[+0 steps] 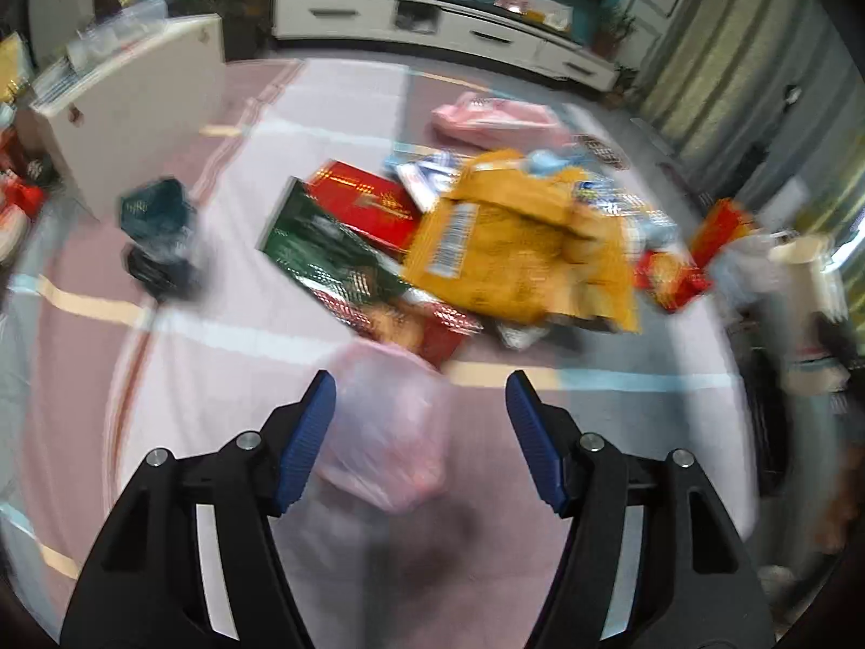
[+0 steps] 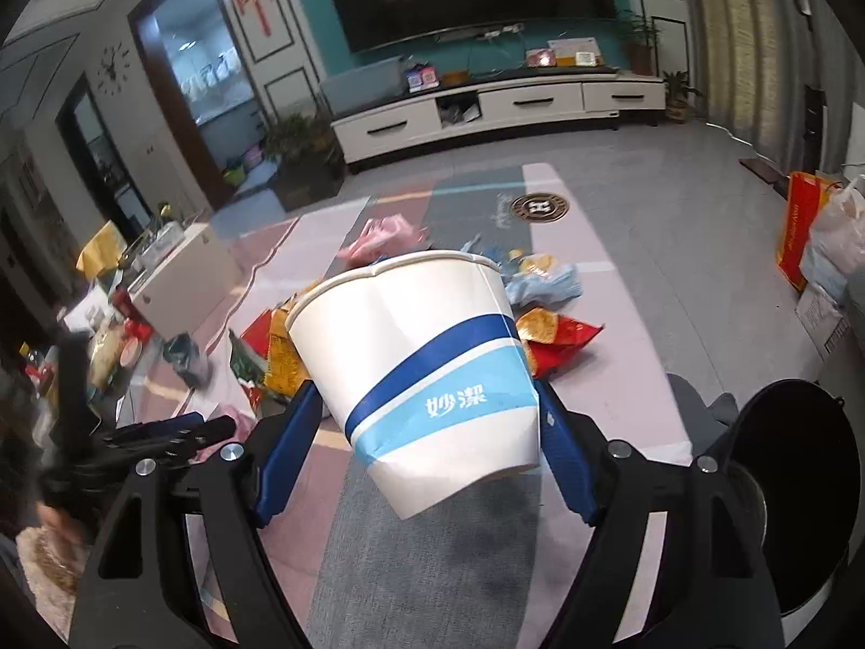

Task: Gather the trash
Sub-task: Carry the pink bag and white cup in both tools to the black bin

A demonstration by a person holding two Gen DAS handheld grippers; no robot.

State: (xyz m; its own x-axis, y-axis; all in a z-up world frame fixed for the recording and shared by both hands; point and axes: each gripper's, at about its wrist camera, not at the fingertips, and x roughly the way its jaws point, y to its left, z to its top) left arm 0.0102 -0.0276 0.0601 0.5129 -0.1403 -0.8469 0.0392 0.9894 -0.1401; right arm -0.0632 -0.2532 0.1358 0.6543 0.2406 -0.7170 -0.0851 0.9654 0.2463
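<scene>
My left gripper (image 1: pixel 420 378) points down at the carpet with its jaws open. A crumpled pink translucent plastic bag (image 1: pixel 384 427) lies between the blue pads, close to the left one and well apart from the right one. Beyond it is a pile of trash: a yellow packet (image 1: pixel 513 249), a red box (image 1: pixel 367 200) and a green foil packet (image 1: pixel 324 249). My right gripper (image 2: pixel 426 385) is shut on a white paper cup with blue bands (image 2: pixel 427 362), held tilted above the floor. It hides part of the pile. A red snack packet (image 2: pixel 562 335) and a light blue packet (image 2: pixel 546 281) show behind it.
A white cabinet (image 1: pixel 135 124) stands at the left with a dark green bag (image 1: pixel 162 227) on the floor beside it. A black round bin (image 2: pixel 800 487) is at my near right. An orange shopping bag (image 2: pixel 800 227) and a white TV stand (image 2: pixel 486 108) lie farther off.
</scene>
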